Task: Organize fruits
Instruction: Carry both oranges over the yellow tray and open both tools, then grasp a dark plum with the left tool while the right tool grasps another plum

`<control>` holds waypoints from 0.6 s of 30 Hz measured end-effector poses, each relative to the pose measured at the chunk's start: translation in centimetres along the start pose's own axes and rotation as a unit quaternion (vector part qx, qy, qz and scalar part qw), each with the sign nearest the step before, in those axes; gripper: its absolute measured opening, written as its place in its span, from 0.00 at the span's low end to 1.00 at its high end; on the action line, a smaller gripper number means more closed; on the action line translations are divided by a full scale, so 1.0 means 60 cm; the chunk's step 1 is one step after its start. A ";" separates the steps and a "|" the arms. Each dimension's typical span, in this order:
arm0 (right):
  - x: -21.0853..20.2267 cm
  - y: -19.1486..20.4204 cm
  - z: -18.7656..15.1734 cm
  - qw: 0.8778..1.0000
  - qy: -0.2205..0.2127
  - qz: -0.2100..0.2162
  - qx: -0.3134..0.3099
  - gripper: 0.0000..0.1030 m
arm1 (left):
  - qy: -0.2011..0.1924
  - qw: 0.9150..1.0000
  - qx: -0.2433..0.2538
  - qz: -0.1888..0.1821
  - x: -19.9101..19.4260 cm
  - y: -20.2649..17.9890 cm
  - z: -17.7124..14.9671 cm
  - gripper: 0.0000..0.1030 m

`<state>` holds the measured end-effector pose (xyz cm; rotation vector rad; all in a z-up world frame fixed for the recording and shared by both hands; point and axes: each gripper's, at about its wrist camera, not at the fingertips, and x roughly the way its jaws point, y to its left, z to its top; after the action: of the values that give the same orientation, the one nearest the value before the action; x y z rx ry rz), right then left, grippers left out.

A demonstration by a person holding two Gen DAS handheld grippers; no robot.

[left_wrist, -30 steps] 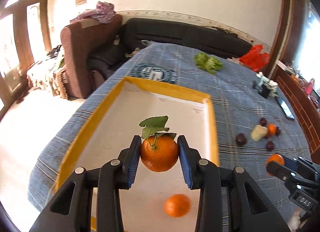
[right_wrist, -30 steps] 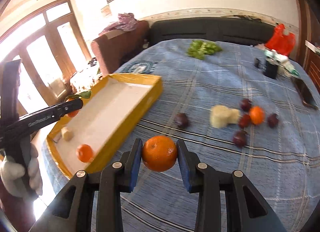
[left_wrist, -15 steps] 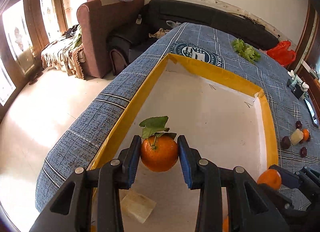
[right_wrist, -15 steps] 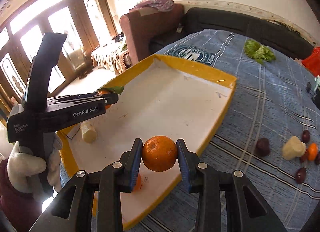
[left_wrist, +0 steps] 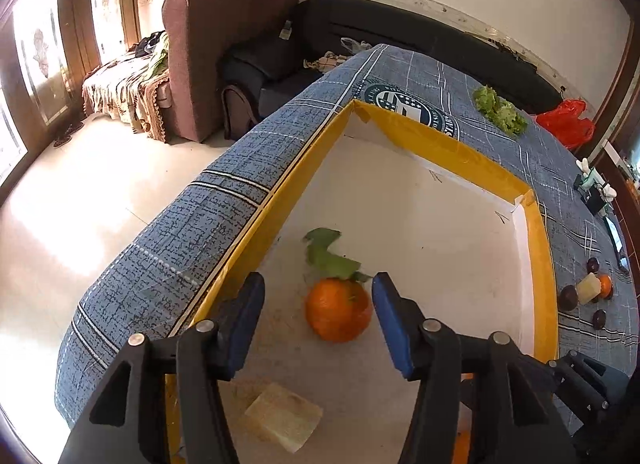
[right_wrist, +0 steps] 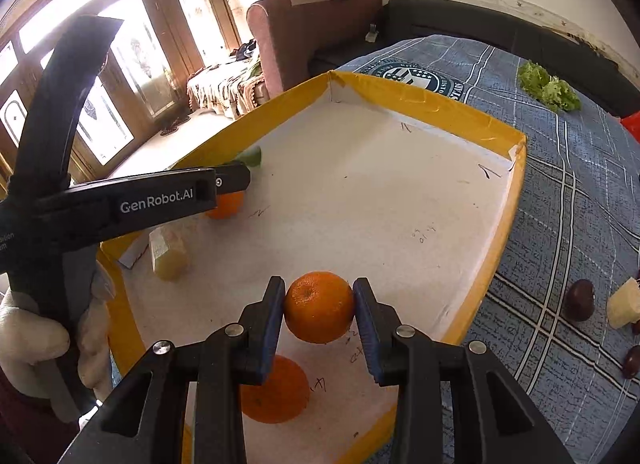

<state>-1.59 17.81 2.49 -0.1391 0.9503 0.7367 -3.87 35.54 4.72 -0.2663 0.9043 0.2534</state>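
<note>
A yellow-rimmed tray (left_wrist: 460, 152) with a white floor lies on the blue plaid cloth. My left gripper (left_wrist: 318, 320) is open over the tray's near left part. A leafy orange (left_wrist: 338, 314) lies on the tray floor between its fingers, apart from the pads. It also shows in the right wrist view (right_wrist: 226, 204). My right gripper (right_wrist: 320, 306) is shut on a plain orange (right_wrist: 319, 307) and holds it above the tray's near end. Another orange (right_wrist: 276, 392) lies on the tray under it.
A pale yellow chunk (left_wrist: 284, 416) lies in the tray's near corner. Dark plums (right_wrist: 579, 300), a pale chunk (right_wrist: 624, 306) and a small orange (left_wrist: 605, 285) lie on the cloth right of the tray. Lettuce (left_wrist: 498, 110) lies far back. The table edge drops off at left.
My left gripper has opened and the leafy orange now lies on the tray floor. My right gripper has carried its orange further over the tray.
</note>
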 end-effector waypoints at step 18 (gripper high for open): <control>-0.165 -0.147 -0.084 0.991 -0.078 -0.013 0.106 0.55 | -0.035 0.998 0.019 -0.054 -0.117 -0.092 -0.037 0.67</control>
<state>-3.12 4.01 5.47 0.0902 0.8694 0.6086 -7.89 28.91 9.66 -0.2675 0.8230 0.1447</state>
